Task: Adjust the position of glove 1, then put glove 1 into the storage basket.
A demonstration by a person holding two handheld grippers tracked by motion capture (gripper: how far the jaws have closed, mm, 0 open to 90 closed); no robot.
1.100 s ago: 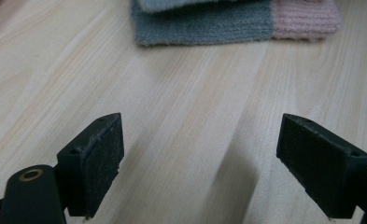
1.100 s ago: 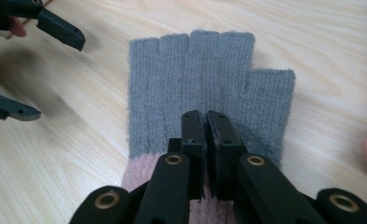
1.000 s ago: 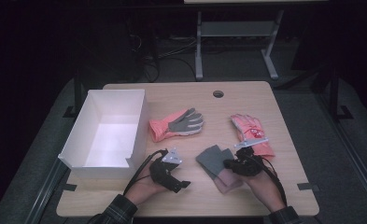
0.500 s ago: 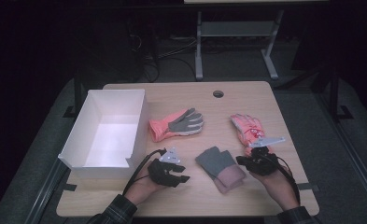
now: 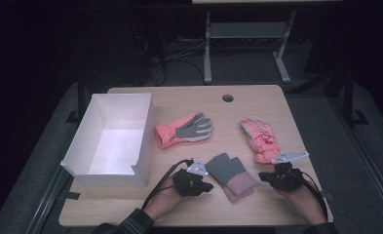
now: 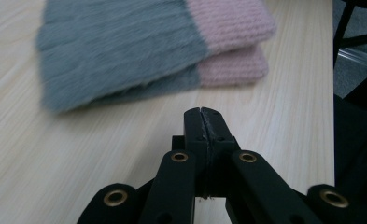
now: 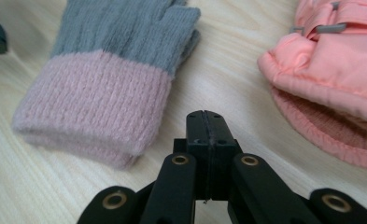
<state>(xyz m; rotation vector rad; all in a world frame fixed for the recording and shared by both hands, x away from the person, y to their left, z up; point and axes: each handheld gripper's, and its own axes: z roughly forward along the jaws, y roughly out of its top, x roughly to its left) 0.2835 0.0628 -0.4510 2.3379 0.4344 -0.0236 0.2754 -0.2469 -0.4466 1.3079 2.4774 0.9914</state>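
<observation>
A dark room surrounds a pale wooden table [image 5: 189,214], with a metal frame and loose cables on the floor behind it. Near the table's front edge lies a pair of grey knitted gloves with pink cuffs [image 5: 230,174], one stacked on the other, fingers pointing away from the person and cuffs toward them. The left tongs [image 5: 204,185] sit just beside the pair on its left, not touching it; their jaws have just been closing and now meet with nothing between them, as the left gripper view shows over bare wood short of the grey knit. The right tongs [image 5: 263,176] rest on the other side of the pair, also apart from it, jaws pressed together and empty; in the right gripper view they point at the wood between the pink cuff and a padded pink glove [image 5: 259,140]. That padded glove lies farther back on the right. A second pink glove with a grey palm [image 5: 184,129] lies near the middle, and a white open box [image 5: 140,141] stands on the left.
</observation>
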